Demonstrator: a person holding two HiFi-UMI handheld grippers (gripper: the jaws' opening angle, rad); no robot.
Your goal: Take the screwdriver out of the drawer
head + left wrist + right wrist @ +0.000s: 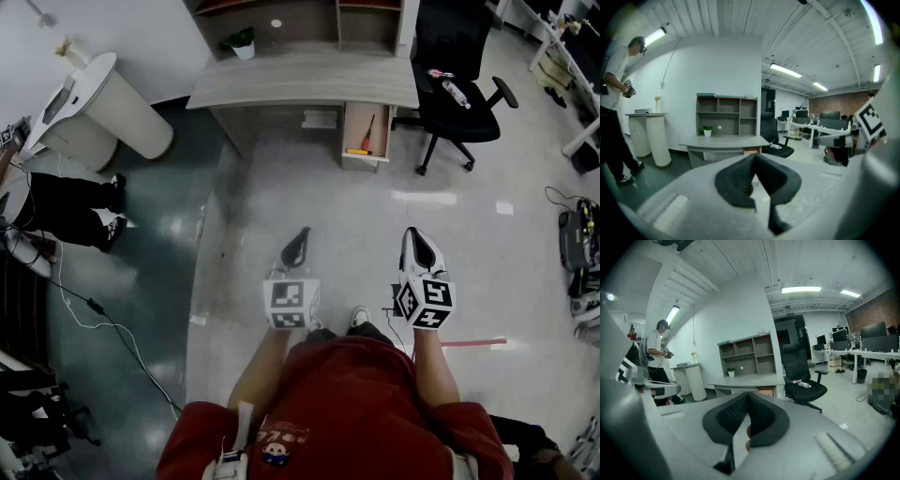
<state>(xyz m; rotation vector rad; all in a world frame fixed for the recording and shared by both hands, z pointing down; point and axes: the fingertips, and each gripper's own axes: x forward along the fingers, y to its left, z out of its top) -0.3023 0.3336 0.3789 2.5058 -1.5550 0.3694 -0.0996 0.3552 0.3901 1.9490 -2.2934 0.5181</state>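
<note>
An open drawer [366, 131] sticks out from under the grey desk [300, 89] at the far side of the floor. A slim tool with yellow and red parts, the screwdriver [360, 150], lies inside it. My left gripper [298, 246] and right gripper [419, 247] hang side by side over the bare floor, well short of the desk, both pointing at it. Each is shut with nothing between its jaws. The left gripper view shows its black pads [740, 180] pressed together, with the desk [724, 140] far ahead. In the right gripper view the gripper [747, 401] is likewise shut, and the drawer front [766, 391] shows beyond it.
A black office chair [459, 94] with a bottle on its seat stands right of the drawer. A white round stand [103, 108] and a person [66, 211] are at the left, with cables [103, 319] on the dark floor. More gear lies at the right edge [577, 239].
</note>
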